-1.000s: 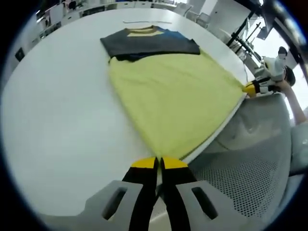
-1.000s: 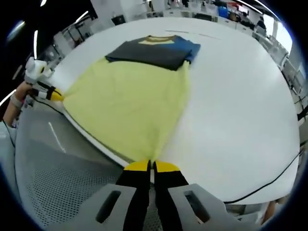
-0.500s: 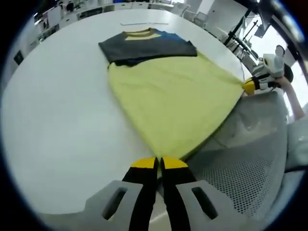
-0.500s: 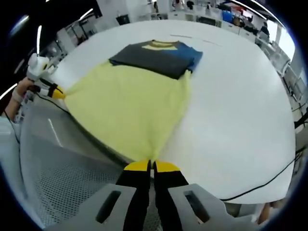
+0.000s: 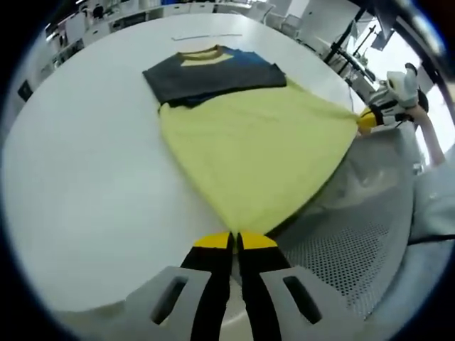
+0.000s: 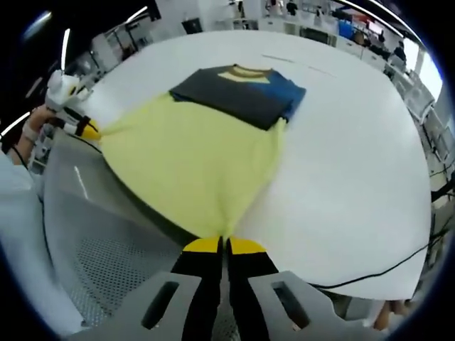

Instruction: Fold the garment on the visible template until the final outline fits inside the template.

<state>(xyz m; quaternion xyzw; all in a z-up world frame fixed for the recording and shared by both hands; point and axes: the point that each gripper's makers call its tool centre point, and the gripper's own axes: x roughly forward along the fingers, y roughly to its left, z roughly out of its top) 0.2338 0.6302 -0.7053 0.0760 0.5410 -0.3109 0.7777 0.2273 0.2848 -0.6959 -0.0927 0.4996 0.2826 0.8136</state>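
Yellow hem raised higher off table edge than second ago, stretched taut. White table (image 5: 85, 163) spreads ahead of both jaws. Garment (image 5: 249, 142), yellow body with dark folded top, fans forward from jaw tips. Left gripper (image 5: 236, 241) and right gripper (image 6: 224, 246) each pinched tight on a hem corner.

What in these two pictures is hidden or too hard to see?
- Left gripper view: the template line beyond the garment is too thin to trace.
- Right gripper view: the hem corner is hidden inside the right gripper.
- Both views: the table under the cloth is covered.
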